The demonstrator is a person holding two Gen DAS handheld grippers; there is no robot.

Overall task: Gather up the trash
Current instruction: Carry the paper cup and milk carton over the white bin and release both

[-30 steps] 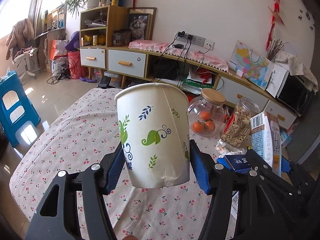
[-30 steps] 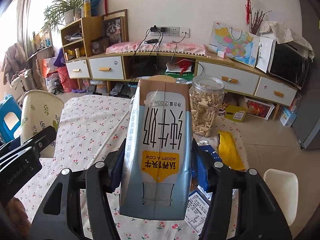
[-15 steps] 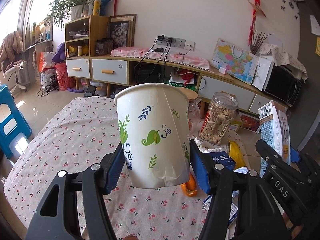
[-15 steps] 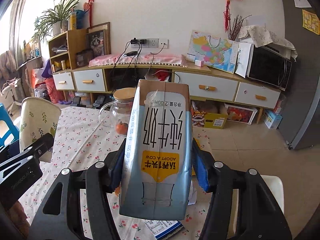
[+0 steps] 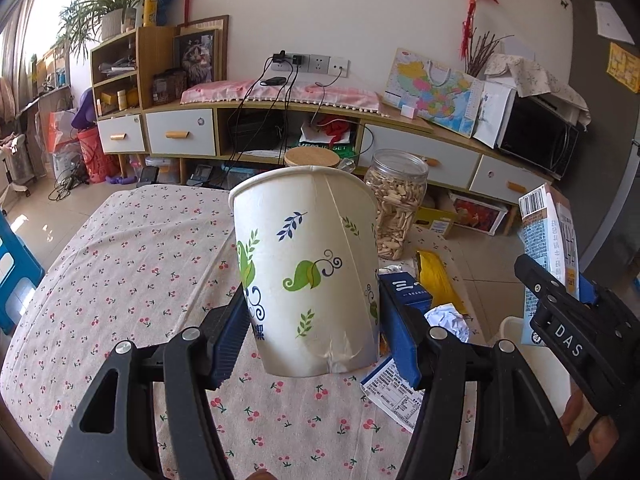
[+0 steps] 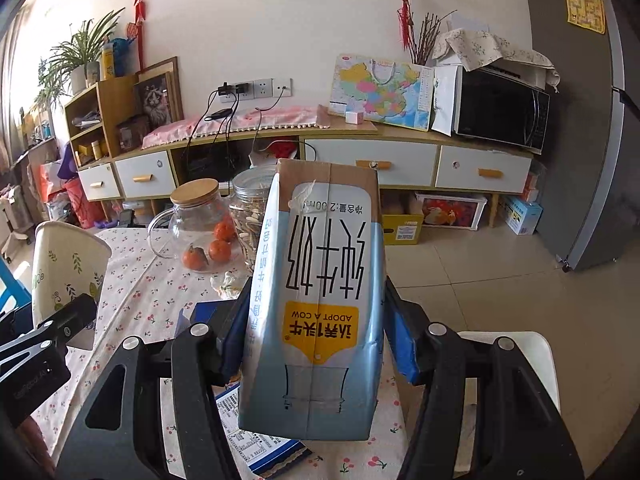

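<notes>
our left tongs (image 5: 312,332) are clenched on a paper cup (image 5: 306,272), lifted above the cherry-print surface (image 5: 132,264). our right tongs (image 6: 314,344) are clenched on an upside-down milk carton (image 6: 320,292), held over the surface's right edge.

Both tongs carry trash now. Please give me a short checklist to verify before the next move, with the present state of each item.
1. Left tongs grip the white paper cup with green leaf print: ok, blue pads press both sides near its base.
2. Right tongs grip the pale blue milk carton with yellow label: ok, clamped on both sides, print upside down.
3. Cup empty: cannot tell, inside not visible.
4. Trash left on the cherry-print tablecloth: not ok, crumpled white paper and a yellow wrapper remain.
5. Drop place: cannot tell; a white container rim shows by the table, its inside hidden.
</notes>
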